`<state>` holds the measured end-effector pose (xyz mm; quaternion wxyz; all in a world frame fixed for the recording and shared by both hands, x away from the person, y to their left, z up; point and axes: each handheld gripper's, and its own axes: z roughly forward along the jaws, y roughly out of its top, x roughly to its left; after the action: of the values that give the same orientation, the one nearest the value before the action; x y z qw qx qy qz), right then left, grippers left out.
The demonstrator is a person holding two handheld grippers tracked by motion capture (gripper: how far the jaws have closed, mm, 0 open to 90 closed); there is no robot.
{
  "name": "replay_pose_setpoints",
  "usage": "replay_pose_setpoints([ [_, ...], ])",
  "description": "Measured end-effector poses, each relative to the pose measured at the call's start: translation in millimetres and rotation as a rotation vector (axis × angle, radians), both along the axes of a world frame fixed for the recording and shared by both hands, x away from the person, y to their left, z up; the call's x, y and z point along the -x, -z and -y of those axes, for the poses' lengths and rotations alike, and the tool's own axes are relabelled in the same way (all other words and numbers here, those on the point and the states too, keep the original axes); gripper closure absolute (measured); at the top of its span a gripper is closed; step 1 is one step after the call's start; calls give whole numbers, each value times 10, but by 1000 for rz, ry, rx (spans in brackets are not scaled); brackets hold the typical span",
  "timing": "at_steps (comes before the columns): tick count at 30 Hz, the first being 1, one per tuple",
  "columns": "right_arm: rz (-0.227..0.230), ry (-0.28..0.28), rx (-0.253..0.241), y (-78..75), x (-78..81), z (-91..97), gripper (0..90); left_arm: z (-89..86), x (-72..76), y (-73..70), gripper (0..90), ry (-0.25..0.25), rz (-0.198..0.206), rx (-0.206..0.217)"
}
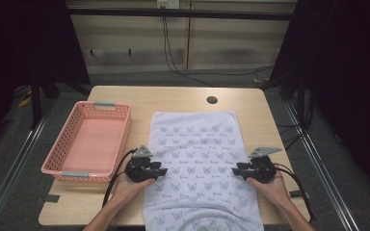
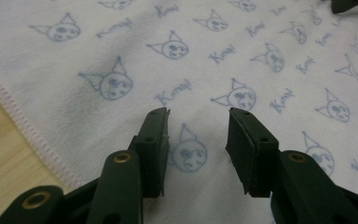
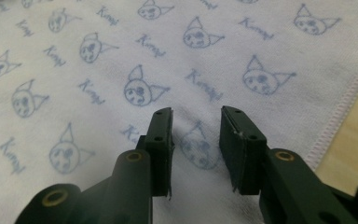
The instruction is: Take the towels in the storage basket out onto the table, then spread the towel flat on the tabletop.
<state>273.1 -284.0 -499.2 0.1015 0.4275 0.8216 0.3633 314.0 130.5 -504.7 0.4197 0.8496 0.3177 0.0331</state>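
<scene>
A white towel printed with blue cat faces lies flat down the middle of the wooden table, its near end hanging over the front edge. My left gripper rests at the towel's left edge, pointing inward. In the left gripper view the towel lies beneath my left gripper, whose jaws stand apart with no cloth pinched. My right gripper sits at the towel's right edge, facing the left one. In the right gripper view the jaws of my right gripper are parted over the towel, gripping nothing.
A pink plastic basket stands empty on the table's left side, close to my left hand. A round cable hole is in the tabletop beyond the towel. The towel's stitched hem and bare wood show beside the jaws.
</scene>
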Motion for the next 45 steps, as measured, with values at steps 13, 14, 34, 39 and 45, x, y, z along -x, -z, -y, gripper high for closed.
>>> replay_pose_setpoints([
  [13, -74, -15, -59, -30, 543, 172, 658, 30, 552, -58, 590, 130, -40, -26],
  [14, -73, -21, -55, -31, 588, 176, 659, 15, 595, -63, 593, 140, -44, -27],
  [34, -13, 22, -112, -211, 770, 284, 568, -98, 576, -251, 542, 124, -42, 53],
  [39, 4, 50, -104, -218, 567, 314, 542, -23, 349, -233, 541, 82, -40, 52],
  [45, 24, 56, -100, -250, 167, 282, 516, 122, 59, -165, 544, 33, -15, 21],
])
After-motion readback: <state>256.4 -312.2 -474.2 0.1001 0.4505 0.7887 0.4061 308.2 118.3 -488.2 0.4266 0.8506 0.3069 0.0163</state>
